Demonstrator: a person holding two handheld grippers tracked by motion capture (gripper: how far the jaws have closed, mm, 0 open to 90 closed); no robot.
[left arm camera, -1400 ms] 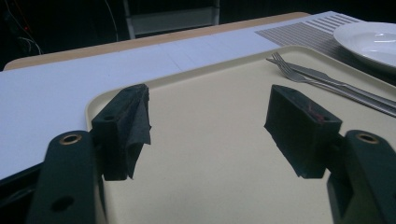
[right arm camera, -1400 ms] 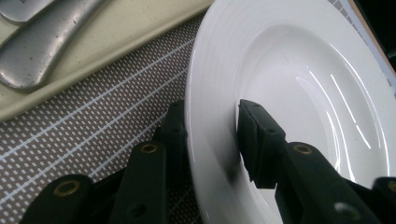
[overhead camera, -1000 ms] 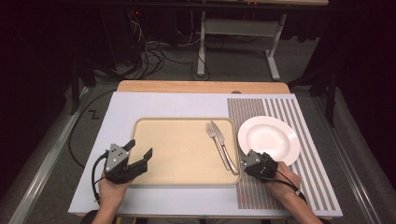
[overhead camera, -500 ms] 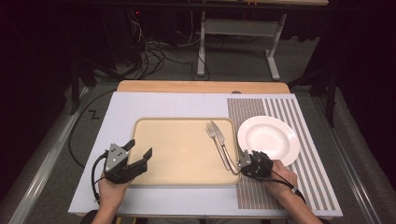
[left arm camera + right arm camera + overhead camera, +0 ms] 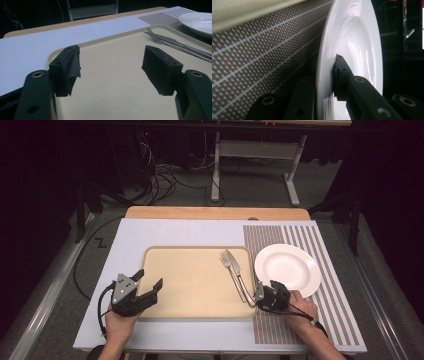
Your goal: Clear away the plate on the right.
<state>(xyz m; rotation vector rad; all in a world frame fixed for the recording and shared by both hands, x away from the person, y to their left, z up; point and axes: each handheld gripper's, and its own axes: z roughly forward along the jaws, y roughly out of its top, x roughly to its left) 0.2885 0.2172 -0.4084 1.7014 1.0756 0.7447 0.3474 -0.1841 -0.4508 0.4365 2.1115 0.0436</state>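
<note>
Your right gripper (image 5: 261, 296) has just been closing its fingers (image 5: 342, 75) on the near rim of the white plate (image 5: 287, 268), and in the right gripper view one finger lies on the upper face of the rim while the other sits beneath it, so the pinch looks made. The plate itself rests on the striped mat (image 5: 330, 285), just beside the right edge of the beige tray (image 5: 195, 280); it does not look lifted yet, though the close view makes that hard to judge. So the grasp is done; the lift and the carry are left. Your left gripper (image 5: 147, 287) waits over the tray's near left corner, fingers (image 5: 160, 67) spread with nothing between them. The fork (image 5: 234, 270) lies on the tray's right side, untouched.
</note>
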